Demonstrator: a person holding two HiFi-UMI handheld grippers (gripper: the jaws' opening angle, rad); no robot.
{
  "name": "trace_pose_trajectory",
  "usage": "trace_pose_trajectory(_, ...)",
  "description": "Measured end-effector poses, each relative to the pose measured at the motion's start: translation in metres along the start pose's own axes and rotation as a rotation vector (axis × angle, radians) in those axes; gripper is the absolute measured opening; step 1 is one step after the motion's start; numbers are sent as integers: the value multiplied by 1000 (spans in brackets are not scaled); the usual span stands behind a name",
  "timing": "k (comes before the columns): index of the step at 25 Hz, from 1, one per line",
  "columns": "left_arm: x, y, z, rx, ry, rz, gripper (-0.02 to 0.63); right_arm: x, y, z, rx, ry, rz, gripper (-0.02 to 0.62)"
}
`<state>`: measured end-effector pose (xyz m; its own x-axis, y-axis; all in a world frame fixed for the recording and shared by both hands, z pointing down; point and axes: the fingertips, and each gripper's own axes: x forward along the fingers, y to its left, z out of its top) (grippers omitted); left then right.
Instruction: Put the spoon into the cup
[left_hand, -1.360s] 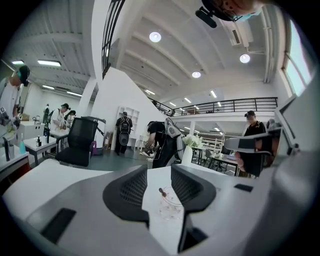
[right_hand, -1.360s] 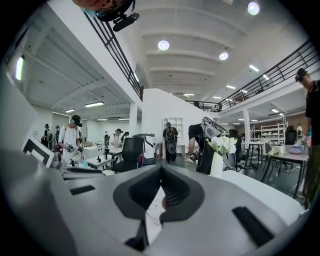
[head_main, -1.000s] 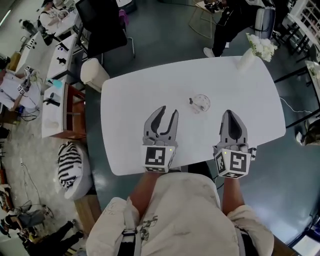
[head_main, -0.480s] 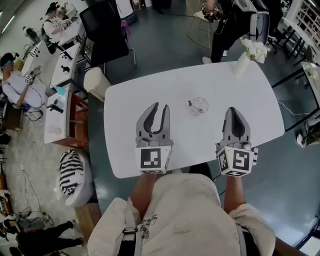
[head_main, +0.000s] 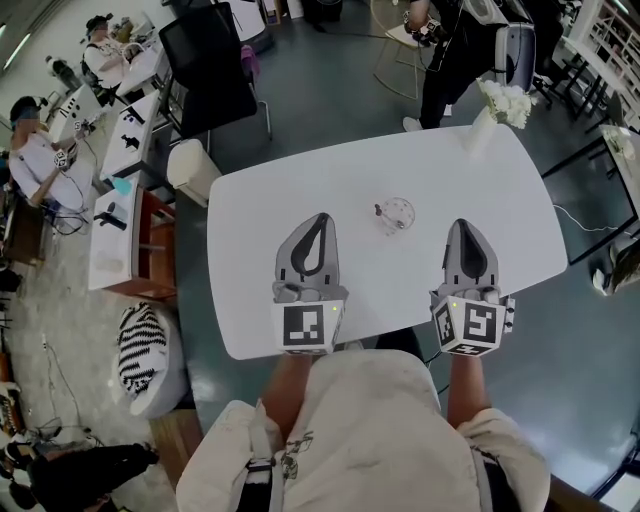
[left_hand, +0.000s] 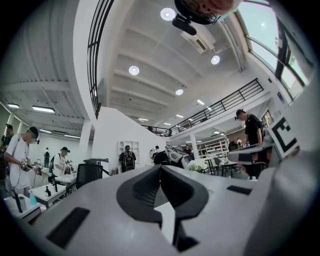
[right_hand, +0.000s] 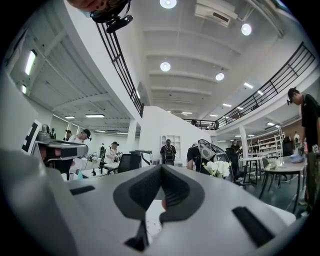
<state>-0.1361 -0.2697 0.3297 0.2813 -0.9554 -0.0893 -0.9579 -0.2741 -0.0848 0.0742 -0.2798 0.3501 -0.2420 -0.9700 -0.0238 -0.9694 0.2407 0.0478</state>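
A clear glass cup (head_main: 398, 213) stands near the middle of the white table (head_main: 260, 210). A small spoon (head_main: 381, 209) shows at the cup's left rim and seems to rest in it. My left gripper (head_main: 318, 222) hovers over the table, left of and nearer than the cup; its jaws have just been closing and now meet with nothing between them. My right gripper (head_main: 468, 228) is to the right of the cup, shut and empty. In the left gripper view the left gripper (left_hand: 160, 167) points level across the room, as does the right gripper (right_hand: 161, 168) in its own view.
A white vase of flowers (head_main: 508, 102) stands at the table's far right corner. Beyond the far edge are a black chair (head_main: 212, 62), a cream stool (head_main: 192, 163) and a standing person (head_main: 452, 45). Desks with people line the left.
The left gripper's jaws went from wide open to fully closed on nothing. It shifted slightly. The right gripper stayed shut and hardly moved.
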Motion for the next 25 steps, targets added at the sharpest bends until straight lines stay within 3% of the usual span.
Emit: trace_pose_trajectory(25,21,-30,-2,-18,-8,-69,8,-7,-28,5,-40,-2,-57,-12)
